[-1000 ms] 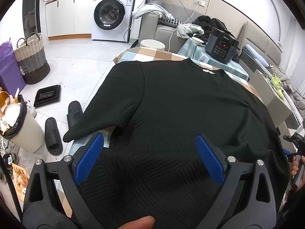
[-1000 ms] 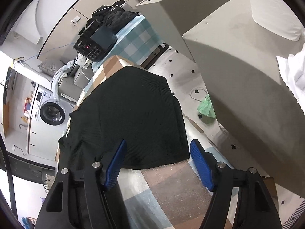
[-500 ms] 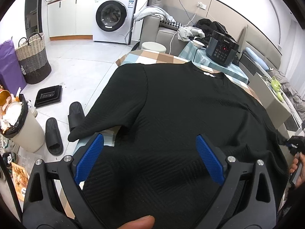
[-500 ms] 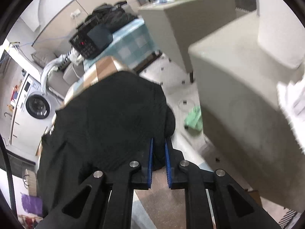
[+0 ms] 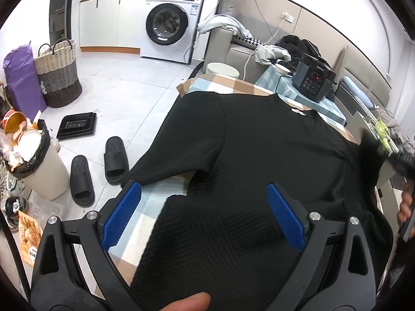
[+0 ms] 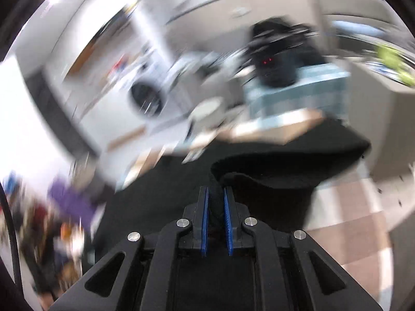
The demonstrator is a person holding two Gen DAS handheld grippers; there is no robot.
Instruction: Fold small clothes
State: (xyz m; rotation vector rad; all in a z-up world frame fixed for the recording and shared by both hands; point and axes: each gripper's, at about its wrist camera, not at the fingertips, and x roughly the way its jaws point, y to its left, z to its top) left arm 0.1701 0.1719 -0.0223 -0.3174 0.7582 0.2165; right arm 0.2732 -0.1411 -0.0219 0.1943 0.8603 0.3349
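Black T-shirt (image 5: 259, 155): it lay spread front-down over the checked table (image 5: 233, 86). In your left wrist view, your left gripper (image 5: 205, 212) hung above the shirt's lower part, blue pads wide apart and gripping nothing; washing machine (image 5: 168, 23), slippers (image 5: 98, 168) and bin (image 5: 33, 165) showed sharply. Your right gripper (image 5: 399, 160) appeared only at the right edge there. In your right wrist view, blurred, your right gripper (image 6: 215, 215) was pinched on a raised fold of the shirt (image 6: 272, 178), which the left view did not show.
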